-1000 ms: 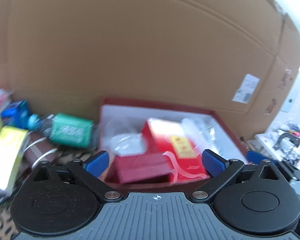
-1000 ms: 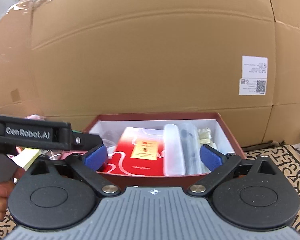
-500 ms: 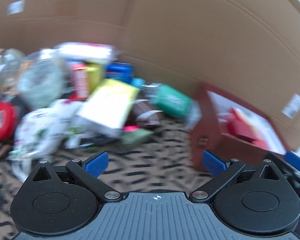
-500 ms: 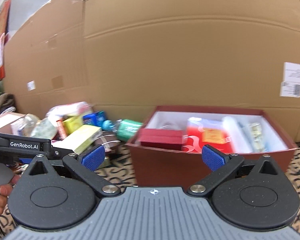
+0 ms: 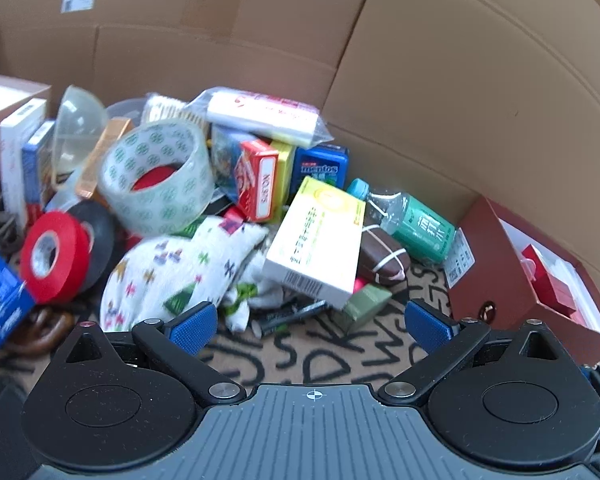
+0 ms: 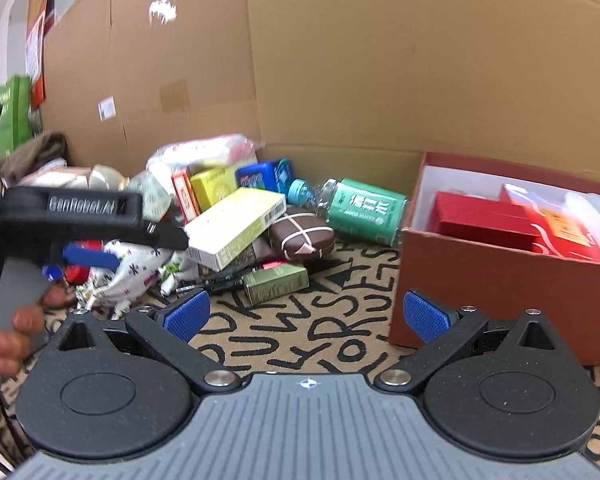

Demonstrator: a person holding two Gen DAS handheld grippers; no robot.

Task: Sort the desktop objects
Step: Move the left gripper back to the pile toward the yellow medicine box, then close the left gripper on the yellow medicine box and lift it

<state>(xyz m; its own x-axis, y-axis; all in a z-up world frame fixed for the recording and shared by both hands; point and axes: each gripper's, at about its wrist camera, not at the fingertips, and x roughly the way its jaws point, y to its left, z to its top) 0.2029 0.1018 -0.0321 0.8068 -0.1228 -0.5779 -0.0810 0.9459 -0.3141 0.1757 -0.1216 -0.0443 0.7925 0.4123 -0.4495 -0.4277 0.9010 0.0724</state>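
The left gripper (image 5: 310,322) hangs with its blue pads spread wide apart and nothing between them, facing a heap of desktop clutter on a patterned mat (image 5: 308,354) printed with black letters. The right gripper (image 6: 306,316) is likewise wide apart and holds nothing, hovering over the same mat with the heap ahead to its left and a red-brown box (image 6: 496,280) to its right.

At the front of the heap lies a white cloth pouch (image 5: 180,268) with small coloured marks, just beyond the left gripper's left pad. Beside it a yellow-and-white carton (image 5: 320,240) leans on other items, with a small olive-green box (image 5: 366,304) below its lower corner and a brown packet tied with white string (image 5: 382,258) next to it. A green-labelled water bottle (image 5: 408,220) with a blue cap lies on its side between the packet and the red-brown box. Farther back sit a blue Mentos box (image 5: 322,166), a red card pack (image 5: 256,178) and a big roll of clear tape (image 5: 158,178) with green print. Red tape (image 5: 54,256) and black tape (image 5: 98,240) rolls stand touching at the left.

The red-brown box holds a red case (image 6: 484,216) and a red-and-white packet (image 6: 560,228). A cardboard wall (image 6: 380,60) backs the whole scene.
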